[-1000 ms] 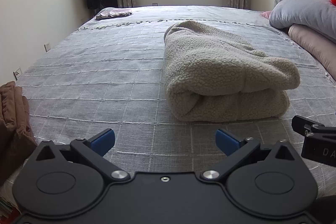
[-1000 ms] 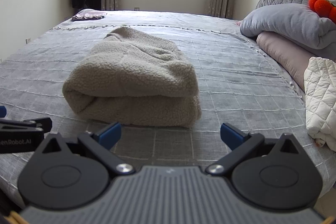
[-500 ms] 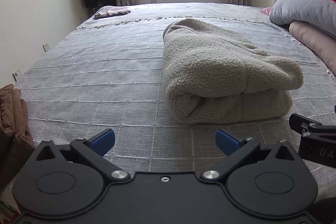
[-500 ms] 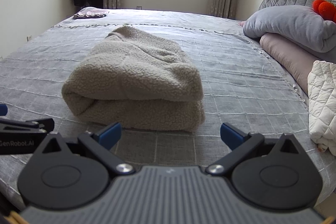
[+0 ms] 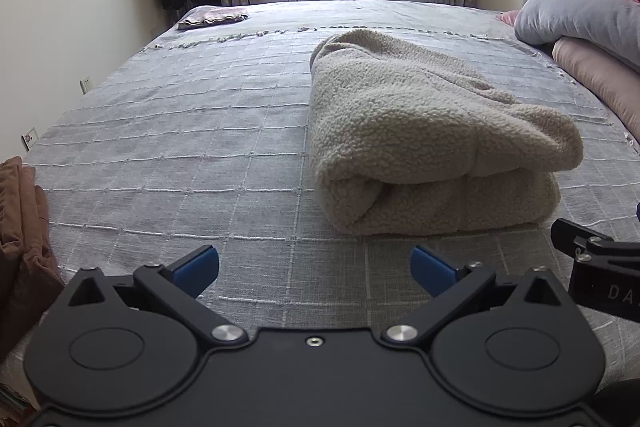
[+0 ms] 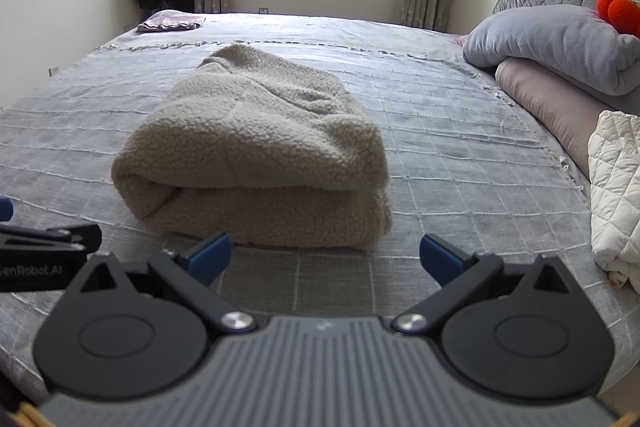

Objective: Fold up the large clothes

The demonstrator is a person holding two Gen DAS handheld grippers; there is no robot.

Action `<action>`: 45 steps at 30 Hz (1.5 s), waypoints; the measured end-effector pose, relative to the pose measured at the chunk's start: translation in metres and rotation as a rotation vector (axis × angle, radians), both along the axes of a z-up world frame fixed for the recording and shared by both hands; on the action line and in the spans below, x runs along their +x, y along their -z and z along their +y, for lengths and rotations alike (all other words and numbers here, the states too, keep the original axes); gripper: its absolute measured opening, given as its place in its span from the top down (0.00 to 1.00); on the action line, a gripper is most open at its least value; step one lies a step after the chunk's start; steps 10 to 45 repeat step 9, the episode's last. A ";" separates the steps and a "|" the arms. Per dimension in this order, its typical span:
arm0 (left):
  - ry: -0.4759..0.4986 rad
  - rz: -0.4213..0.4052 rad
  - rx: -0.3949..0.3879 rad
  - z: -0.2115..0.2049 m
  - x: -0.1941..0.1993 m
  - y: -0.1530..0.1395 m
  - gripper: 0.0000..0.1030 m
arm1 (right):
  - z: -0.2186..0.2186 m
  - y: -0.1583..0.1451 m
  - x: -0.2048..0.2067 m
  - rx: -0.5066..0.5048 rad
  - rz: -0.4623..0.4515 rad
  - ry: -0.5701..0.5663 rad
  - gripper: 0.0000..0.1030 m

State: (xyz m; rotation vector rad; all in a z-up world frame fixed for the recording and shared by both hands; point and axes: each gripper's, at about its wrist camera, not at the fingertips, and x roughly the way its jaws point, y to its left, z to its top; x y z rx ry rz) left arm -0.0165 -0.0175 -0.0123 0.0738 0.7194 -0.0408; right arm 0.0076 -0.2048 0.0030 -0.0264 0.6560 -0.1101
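Observation:
A cream fleece garment [image 5: 424, 135] lies folded into a thick bundle on the grey checked bedspread [image 5: 192, 147]. In the right wrist view the same garment [image 6: 256, 155] sits just beyond the fingers. My left gripper [image 5: 314, 265] is open above the bedspread, short of the bundle's near left corner, holding nothing. My right gripper [image 6: 324, 255] is open too, its blue fingertips [image 6: 210, 255] close to the bundle's near edge, nothing between them. Each gripper shows at the edge of the other's view.
Grey and pink pillows [image 6: 560, 47] are stacked at the right by the headboard, with a white quilted item [image 6: 616, 187] nearer. A brown cloth [image 5: 20, 247] hangs at the bed's left edge. A small folded cloth [image 5: 212, 21] lies at the far corner.
Both grippers have edged forward toward the folded garment, which looks slightly larger and nearer. They stay open. The garment has not moved.

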 end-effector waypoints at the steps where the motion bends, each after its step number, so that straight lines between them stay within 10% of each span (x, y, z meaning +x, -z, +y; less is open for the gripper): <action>1: 0.002 0.002 -0.002 0.001 0.001 0.001 0.00 | 0.000 0.001 0.001 0.000 0.002 0.002 0.00; 45: -0.012 0.003 -0.018 0.005 0.011 0.008 0.00 | -0.003 0.009 0.008 0.016 0.014 0.015 0.00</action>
